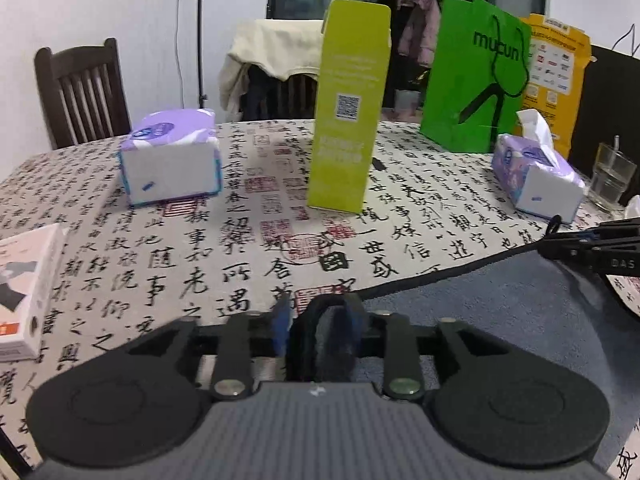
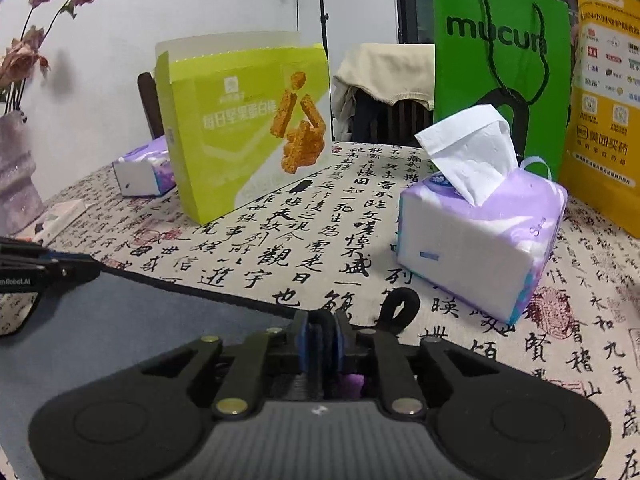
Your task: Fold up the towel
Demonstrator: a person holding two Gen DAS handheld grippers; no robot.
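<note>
A grey-blue towel (image 1: 500,312) with a black hem lies on the calligraphy tablecloth, its far edge stretched between my two grippers. My left gripper (image 1: 320,320) is shut on the towel's left corner. My right gripper (image 2: 322,336) is shut on the towel's (image 2: 120,320) right corner, where a black hanging loop (image 2: 400,306) sticks out. Each gripper shows at the edge of the other's view: the right one in the left wrist view (image 1: 592,248), the left one in the right wrist view (image 2: 48,268).
On the table (image 1: 224,240) stand a lime-green snack box (image 1: 348,120), a green paper bag (image 1: 472,76), a yellow bag (image 1: 556,72), two purple tissue packs (image 1: 172,160) (image 2: 480,232), a small white box (image 1: 24,292), a glass (image 1: 612,176) and a vase (image 2: 16,172). Chairs stand behind.
</note>
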